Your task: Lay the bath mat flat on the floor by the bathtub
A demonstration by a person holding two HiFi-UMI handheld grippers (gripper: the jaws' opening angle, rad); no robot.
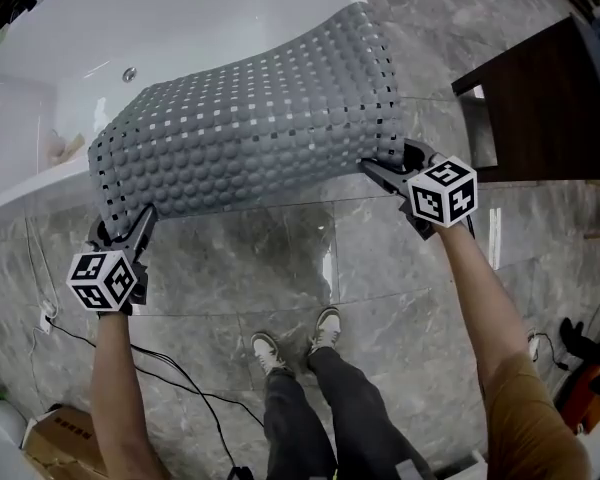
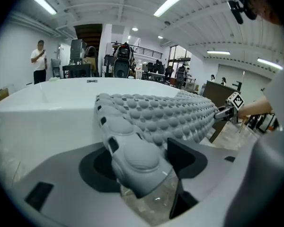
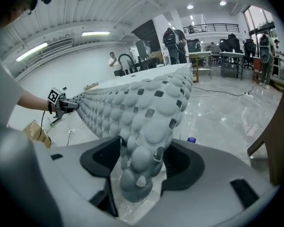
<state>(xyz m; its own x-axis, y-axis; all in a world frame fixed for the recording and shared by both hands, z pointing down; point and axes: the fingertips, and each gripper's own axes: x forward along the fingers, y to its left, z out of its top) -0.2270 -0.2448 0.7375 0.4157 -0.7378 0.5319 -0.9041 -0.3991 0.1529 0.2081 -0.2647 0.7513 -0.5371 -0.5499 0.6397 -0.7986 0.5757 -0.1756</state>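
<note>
Stretched in the air between both tools, a grey bath mat of rounded bumps and small square holes (image 1: 250,128) is held up by its two near corners. Its near left corner is clamped in the left hand-held gripper (image 1: 140,223), whose own view shows the bumpy corner (image 2: 137,160) pinched between the jaws of that gripper (image 2: 142,167). The near right corner is gripped the same way by the right hand-held gripper (image 1: 375,168); in the right gripper view the mat's edge (image 3: 139,164) is seen squeezed between the closed-in jaws of that gripper (image 3: 139,171), and the rest of the mat runs away toward the other tool.

The mat is not laid down. It is held spread out, bowed upward across its middle, with its far edge over the smooth white bathtub (image 1: 180,18) and its near edge above the tub's near rim and the polished grey marble-tile floor (image 1: 280,258). No part of it can be seen touching the floor.

A dark brown wooden piece of furniture (image 1: 550,98) stands on the floor beside the mat's right edge. A pair of pale shoes (image 1: 270,351) is seen below the mat, and a thin black cable (image 1: 170,368) is trailed across the tiles toward a brown cardboard box (image 1: 65,438) at the lower left corner.
</note>
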